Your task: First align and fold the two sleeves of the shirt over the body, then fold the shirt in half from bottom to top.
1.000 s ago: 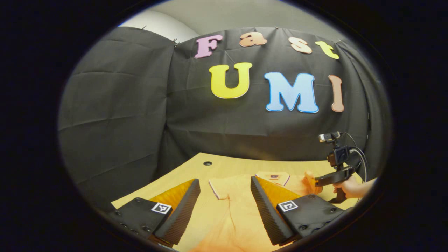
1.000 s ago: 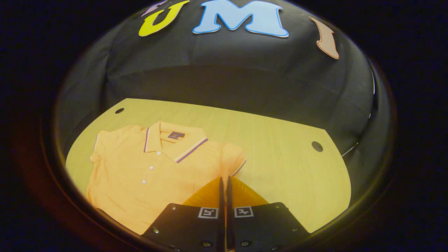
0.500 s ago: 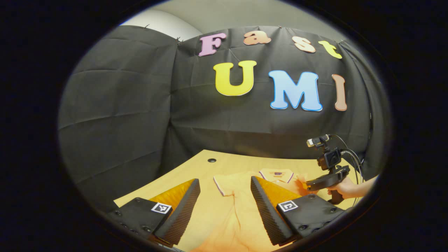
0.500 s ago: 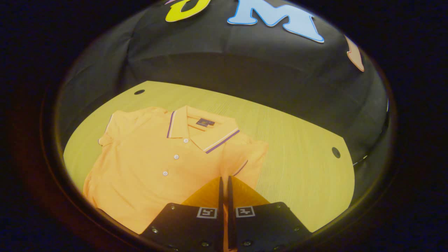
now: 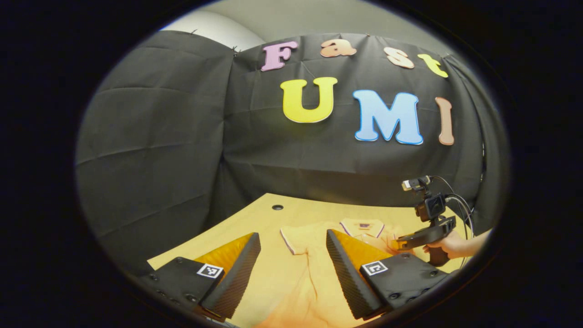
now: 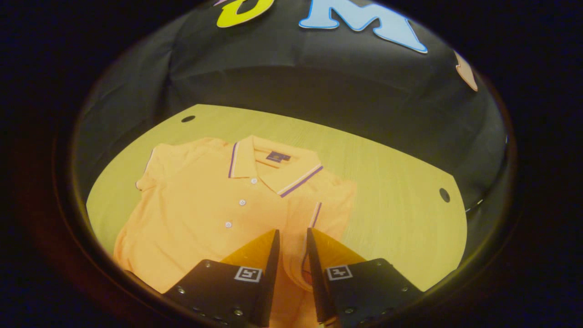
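Shirt [image 6: 218, 205] lies flat on the table [image 6: 391, 200], its right sleeve [image 6: 325, 205] now folded onto the body. My right claw [image 6: 291, 248], pinched a second ago, has parted, releasing it. My left claw [image 5: 291, 255] hangs apart above the left sleeve [image 5: 296, 234], next.

Left gripper view looks low across, right gripper view steeply down; both share shirt [image 6: 218, 205].

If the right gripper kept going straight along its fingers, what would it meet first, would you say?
Most likely the folded-in sleeve of the orange shirt, which lies just ahead of the open right gripper; depth is hard to judge.
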